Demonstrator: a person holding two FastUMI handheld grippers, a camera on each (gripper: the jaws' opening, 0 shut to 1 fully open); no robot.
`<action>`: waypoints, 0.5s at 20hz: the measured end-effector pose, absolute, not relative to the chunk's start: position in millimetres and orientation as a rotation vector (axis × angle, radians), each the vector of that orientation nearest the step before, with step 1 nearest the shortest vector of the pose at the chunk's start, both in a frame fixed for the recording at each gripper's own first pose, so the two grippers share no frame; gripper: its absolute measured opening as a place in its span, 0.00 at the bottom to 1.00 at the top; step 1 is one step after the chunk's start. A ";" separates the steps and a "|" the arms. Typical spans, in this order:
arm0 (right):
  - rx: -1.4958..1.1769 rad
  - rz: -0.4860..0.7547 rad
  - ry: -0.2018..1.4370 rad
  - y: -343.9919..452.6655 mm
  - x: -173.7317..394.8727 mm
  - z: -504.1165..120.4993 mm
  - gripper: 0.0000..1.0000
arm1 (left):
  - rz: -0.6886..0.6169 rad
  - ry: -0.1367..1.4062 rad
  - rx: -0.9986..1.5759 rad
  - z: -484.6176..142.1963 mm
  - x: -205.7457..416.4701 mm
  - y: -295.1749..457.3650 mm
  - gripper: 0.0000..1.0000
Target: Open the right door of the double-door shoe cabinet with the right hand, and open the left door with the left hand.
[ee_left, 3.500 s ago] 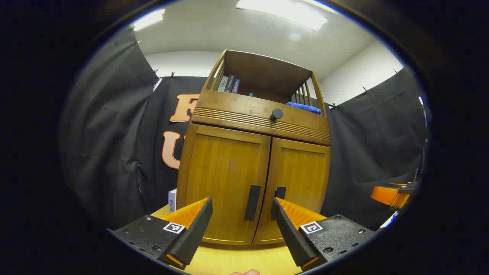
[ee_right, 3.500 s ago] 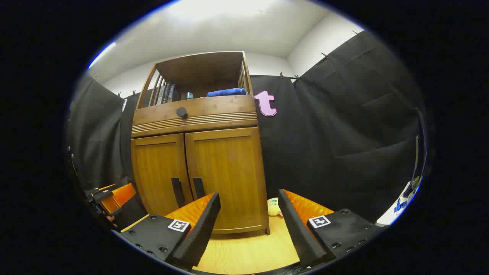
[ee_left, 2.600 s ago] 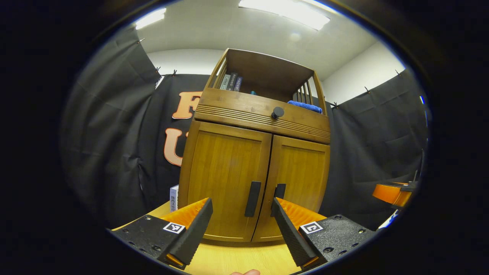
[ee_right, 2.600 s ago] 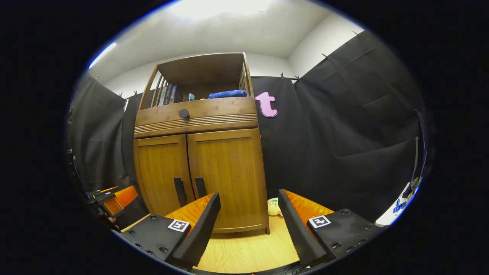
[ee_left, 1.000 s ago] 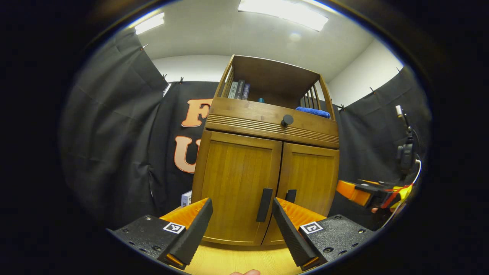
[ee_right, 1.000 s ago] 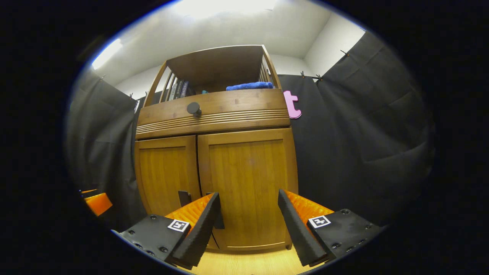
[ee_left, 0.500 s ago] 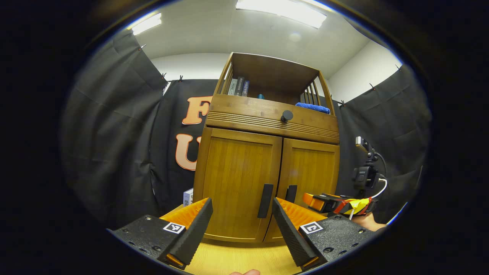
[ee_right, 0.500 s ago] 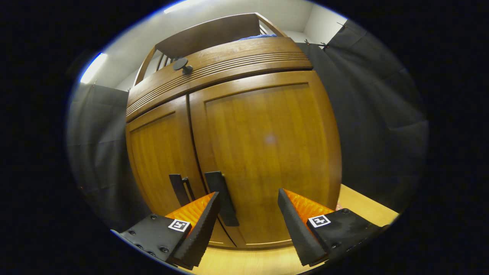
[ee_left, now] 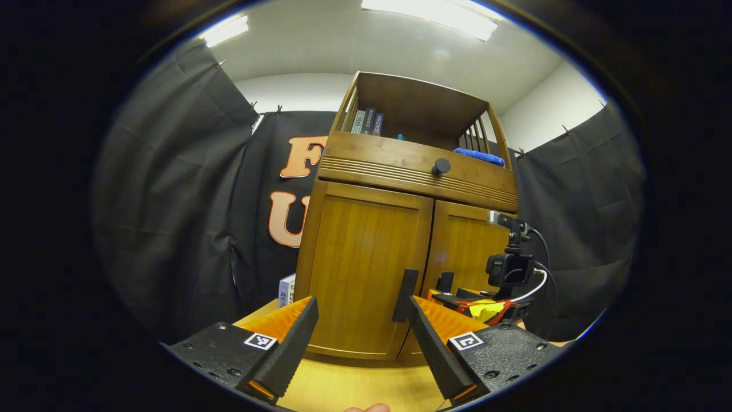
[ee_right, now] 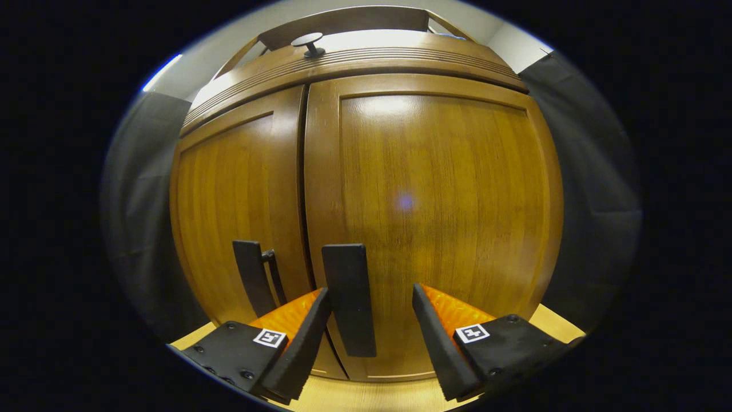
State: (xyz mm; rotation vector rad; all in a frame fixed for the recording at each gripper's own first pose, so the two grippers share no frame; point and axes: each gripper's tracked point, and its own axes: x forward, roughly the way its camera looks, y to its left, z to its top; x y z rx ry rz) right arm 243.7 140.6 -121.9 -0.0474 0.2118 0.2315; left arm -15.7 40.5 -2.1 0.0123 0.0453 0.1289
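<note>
Both cabinet doors [ee_right: 434,189] seen closed. Right gripper [ee_right: 369,312] held wide, right door handle [ee_right: 349,297] between fingers, untouched. Left gripper [ee_left: 363,329] spread wide, near left door handle [ee_left: 405,294].

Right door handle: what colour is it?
Black, a flat vertical bar on the wooden right door; it shows best in the right gripper view.

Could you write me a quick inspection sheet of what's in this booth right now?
Surface: light wooden floor board, bare in front.
Job's things: shoe cabinet, both doors shut; right door handle between the right tool's open fingers, not gripped.
Clutter: books, blue cloth on the top shelf; small box beside the cabinet.
Grippers: left tool open, short of the left door handle.
Cables: white cable on the right tool.
Surroundings: black cloth walls.
</note>
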 end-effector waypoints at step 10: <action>-0.009 0.286 0.252 157.9 243.7 -131.6 0.37 | 0.107 0.019 0.017 3.6 -9.5 36.5 0.95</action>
